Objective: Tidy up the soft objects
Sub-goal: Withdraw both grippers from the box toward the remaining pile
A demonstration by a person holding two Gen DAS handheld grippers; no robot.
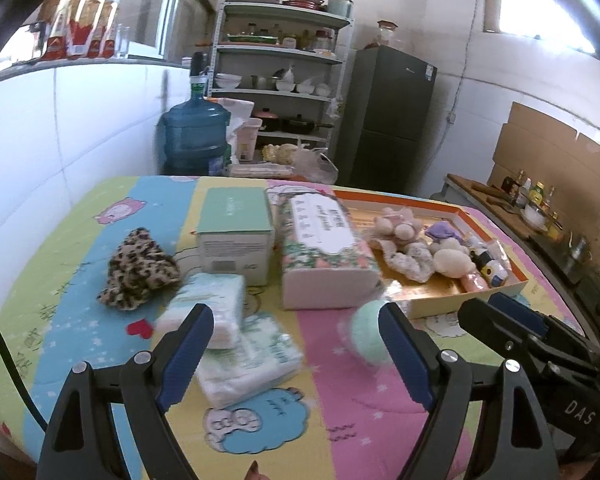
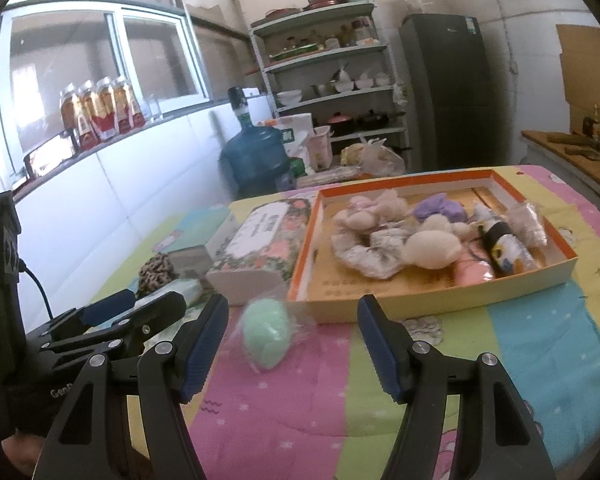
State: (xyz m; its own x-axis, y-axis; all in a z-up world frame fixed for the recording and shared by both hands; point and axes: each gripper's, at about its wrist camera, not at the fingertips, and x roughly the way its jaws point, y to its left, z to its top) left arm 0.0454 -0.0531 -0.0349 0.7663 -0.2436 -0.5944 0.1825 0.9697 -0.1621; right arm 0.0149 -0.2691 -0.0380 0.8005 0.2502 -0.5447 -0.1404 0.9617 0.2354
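A mint green soft ball in clear wrap (image 2: 267,335) lies on the colourful quilt just in front of the orange-rimmed tray (image 2: 432,302); it also shows in the left wrist view (image 1: 367,338). The tray (image 1: 466,298) holds several soft toys, among them a cream plush (image 2: 432,250) and a scrunchie (image 2: 364,256). A leopard-print cloth (image 1: 138,270) and two tissue packs (image 1: 236,340) lie on the left. My left gripper (image 1: 296,344) is open above the tissue packs. My right gripper (image 2: 294,340) is open, the green ball between its fingers.
A floral tissue box (image 1: 326,248) and a green-topped box (image 1: 236,236) stand mid-table. Behind the table are a water jug (image 1: 196,136), a shelf rack (image 1: 280,80) and a dark fridge (image 1: 388,120). A counter with bottles (image 1: 536,208) is at the right.
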